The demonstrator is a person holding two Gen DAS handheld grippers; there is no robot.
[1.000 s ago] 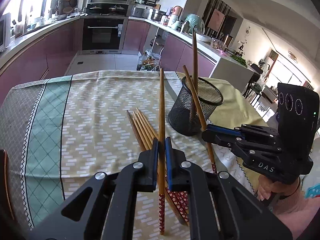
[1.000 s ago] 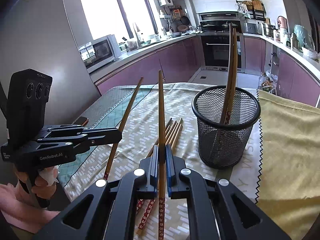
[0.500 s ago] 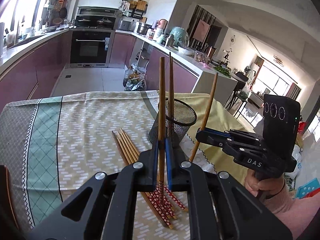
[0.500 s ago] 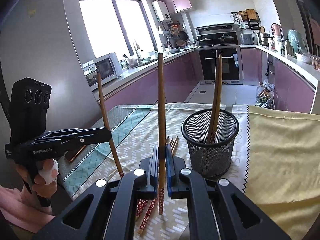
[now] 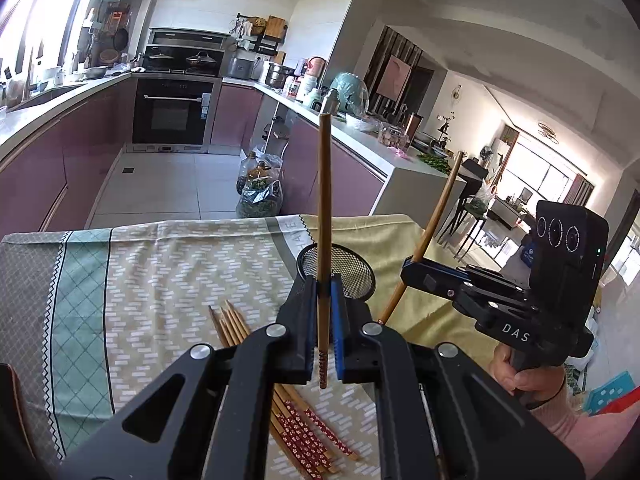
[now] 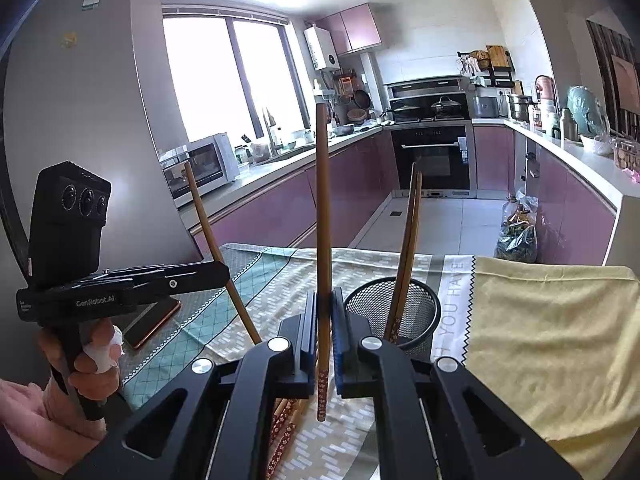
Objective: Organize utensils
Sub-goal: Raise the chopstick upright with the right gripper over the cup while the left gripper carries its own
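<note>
Your left claw (image 5: pixel 323 312) is clamped tight on one chopstick (image 5: pixel 323 216), held nearly upright with its patterned end hanging just below the pads, and your right claw (image 6: pixel 323 320) is pinched the same way on a second chopstick (image 6: pixel 322 216). The mesh cup (image 6: pixel 394 312), with two sticks in it, stands on the tablecloth (image 6: pixel 552 320) just beyond both claws; more chopsticks (image 5: pixel 304 428) lie flat on the cloth below. Bring each patterned end over the rim before lowering, one stick at a time so they don't cross, and let go only once the tip is well inside.
</note>
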